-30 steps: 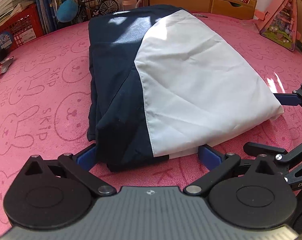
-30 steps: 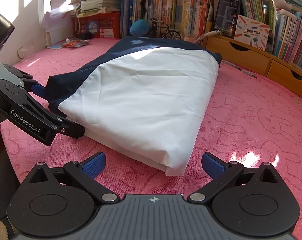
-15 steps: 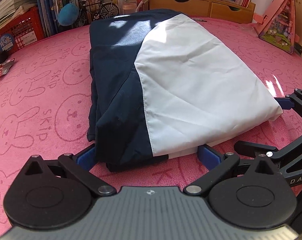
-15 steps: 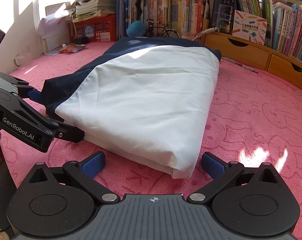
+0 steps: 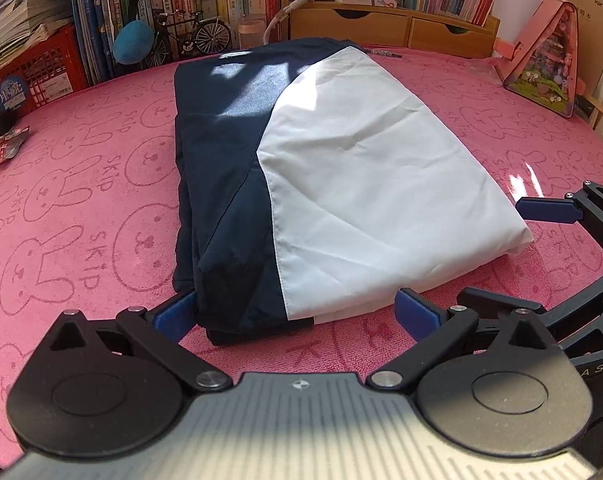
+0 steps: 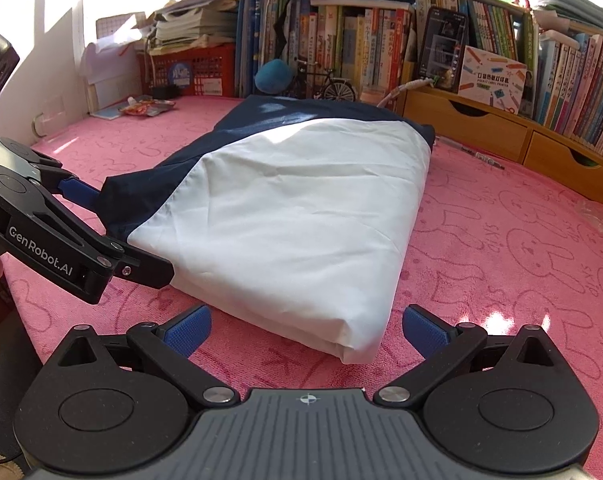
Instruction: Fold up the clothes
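I see a surface covered by a pink towelling cloth (image 5: pixel 81 184) printed with rabbit outlines and the word SKIP. A folded navy and white garment (image 5: pixel 341 184) lies on its middle, reaching toward the far edge. Along that far edge stand a red plastic crate (image 6: pixel 197 70), a round blue plush ball (image 6: pixel 273 76), a small black model bicycle (image 6: pixel 327 82) and low wooden drawers (image 6: pixel 465 122). Crumpled snack wrappers (image 6: pixel 145 107) lie near the far left corner.
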{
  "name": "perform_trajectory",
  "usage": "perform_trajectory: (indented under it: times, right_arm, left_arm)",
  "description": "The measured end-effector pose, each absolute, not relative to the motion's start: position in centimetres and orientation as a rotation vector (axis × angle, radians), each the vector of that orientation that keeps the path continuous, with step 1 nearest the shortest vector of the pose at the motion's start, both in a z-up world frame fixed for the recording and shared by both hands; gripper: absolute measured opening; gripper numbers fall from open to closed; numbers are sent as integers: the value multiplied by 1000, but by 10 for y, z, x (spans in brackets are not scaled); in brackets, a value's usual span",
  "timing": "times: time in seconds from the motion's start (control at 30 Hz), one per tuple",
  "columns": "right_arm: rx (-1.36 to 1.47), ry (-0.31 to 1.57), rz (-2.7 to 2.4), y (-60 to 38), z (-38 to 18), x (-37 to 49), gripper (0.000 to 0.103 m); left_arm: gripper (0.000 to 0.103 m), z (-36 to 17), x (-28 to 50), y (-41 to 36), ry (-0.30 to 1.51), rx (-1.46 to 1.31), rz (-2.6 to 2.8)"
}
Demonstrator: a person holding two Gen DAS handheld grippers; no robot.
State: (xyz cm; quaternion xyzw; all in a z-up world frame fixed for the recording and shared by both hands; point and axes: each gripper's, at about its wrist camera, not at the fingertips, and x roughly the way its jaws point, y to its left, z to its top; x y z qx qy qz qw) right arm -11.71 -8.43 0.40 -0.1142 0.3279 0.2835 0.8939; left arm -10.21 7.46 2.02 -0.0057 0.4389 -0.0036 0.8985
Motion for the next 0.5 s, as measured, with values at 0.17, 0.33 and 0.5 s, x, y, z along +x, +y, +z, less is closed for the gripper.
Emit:
perform_trajectory:
  times: [0.17, 0.33, 0.5]
  right_arm:
    - [-200, 689, 581, -87, 5, -114, 103]
    - [-185, 695, 578, -90, 6, -112, 103]
    - [-195, 697, 578, -89, 5, -114, 103]
  left_arm:
    - [103, 18, -103, 74, 918, -2, -2]
    - [103, 19, -101, 75, 927, -13, 1]
    - [103, 19, -99, 76, 932, -26, -2]
